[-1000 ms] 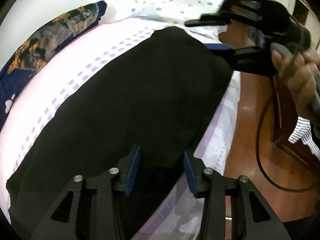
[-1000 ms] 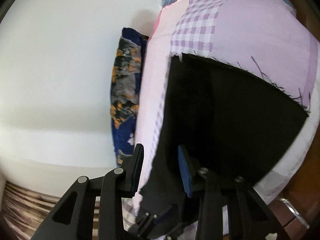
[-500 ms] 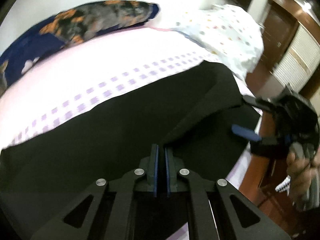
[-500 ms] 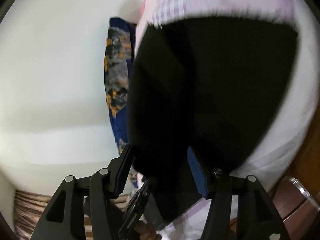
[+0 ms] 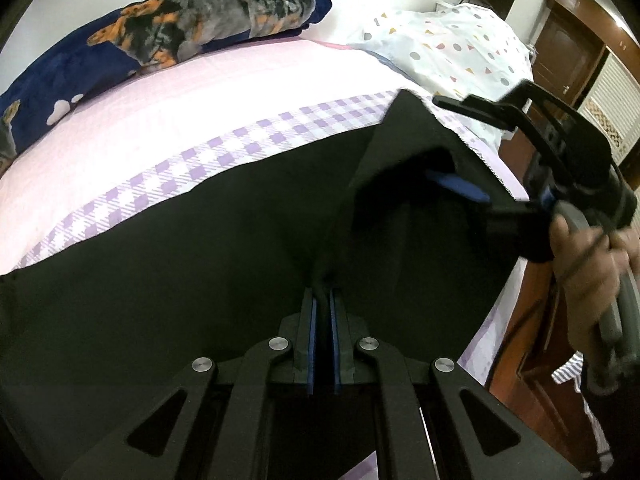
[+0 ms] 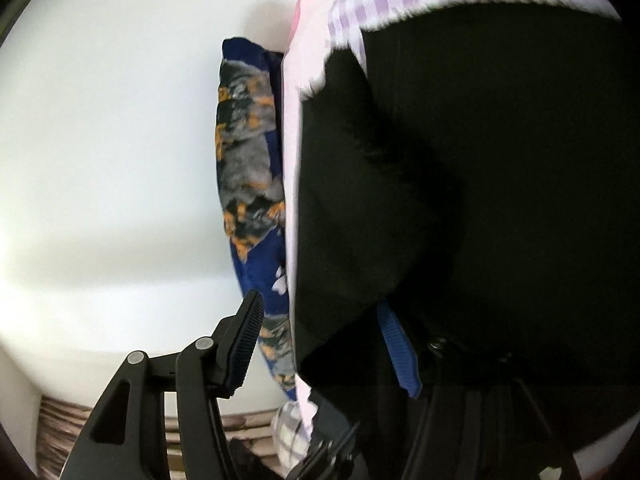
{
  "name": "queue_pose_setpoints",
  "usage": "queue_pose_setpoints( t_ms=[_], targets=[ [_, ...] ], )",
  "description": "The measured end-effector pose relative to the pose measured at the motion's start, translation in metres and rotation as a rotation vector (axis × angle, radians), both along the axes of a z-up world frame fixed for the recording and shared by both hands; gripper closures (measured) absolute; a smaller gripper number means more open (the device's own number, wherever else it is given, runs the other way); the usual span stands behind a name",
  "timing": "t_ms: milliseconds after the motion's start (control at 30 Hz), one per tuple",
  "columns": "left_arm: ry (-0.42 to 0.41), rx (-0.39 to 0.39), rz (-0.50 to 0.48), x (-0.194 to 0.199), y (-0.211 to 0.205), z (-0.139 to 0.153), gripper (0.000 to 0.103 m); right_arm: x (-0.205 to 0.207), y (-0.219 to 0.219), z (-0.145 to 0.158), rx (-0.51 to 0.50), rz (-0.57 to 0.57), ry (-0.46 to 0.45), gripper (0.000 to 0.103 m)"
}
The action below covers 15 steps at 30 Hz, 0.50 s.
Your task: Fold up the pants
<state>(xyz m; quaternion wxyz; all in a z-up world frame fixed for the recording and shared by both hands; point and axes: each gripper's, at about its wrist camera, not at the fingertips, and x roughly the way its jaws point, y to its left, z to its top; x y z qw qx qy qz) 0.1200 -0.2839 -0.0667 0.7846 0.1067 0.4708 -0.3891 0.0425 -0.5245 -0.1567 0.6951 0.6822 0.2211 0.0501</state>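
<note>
Black pants [image 5: 200, 260] lie spread across the pink and purple-checked bed sheet [image 5: 180, 112]. My left gripper [image 5: 322, 300] is shut on a raised fold of the pants' near edge, lifting it off the bed. My right gripper [image 5: 452, 140] shows in the left wrist view at the right, open, with the pants' far corner draped between its jaws. In the right wrist view my right gripper [image 6: 320, 336] is open, and the pants [image 6: 480, 200] hang over its right blue pad [image 6: 396, 352].
A dark blue dog-print pillow [image 5: 160, 40] lies along the white wall. A white dotted quilt [image 5: 448, 40] sits at the bed's head. Wooden floor [image 5: 532, 340] and wooden doors are to the right of the bed. The pillow also shows in the right wrist view [image 6: 248, 160].
My left gripper closed on the pants' near edge and lifted a fold. My right gripper opened wider and moved in around the pants' far corner.
</note>
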Motion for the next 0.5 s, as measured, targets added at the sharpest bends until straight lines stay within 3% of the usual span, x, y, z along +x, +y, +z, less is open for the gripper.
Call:
queue_pose_setpoints(
  t_ms=[100, 167, 333, 500],
  targets=[
    [-0.01, 0.007, -0.006, -0.001, -0.002, -0.001, 0.097, 0.005, -0.009, 0.01, -0.042, -0.007, -0.004, 0.078],
    [-0.016, 0.01, -0.012, -0.003, -0.003, -0.001, 0.097, 0.008, -0.014, 0.017, -0.086, -0.002, 0.003, 0.09],
    [-0.028, 0.016, -0.025, -0.005, -0.005, -0.001, 0.097, 0.016, -0.022, 0.032, -0.18, -0.001, 0.028, 0.094],
    [-0.044, 0.026, -0.031, -0.007, -0.007, -0.001, 0.097, 0.017, -0.03, 0.033, -0.241, 0.001, 0.113, 0.089]
  ],
)
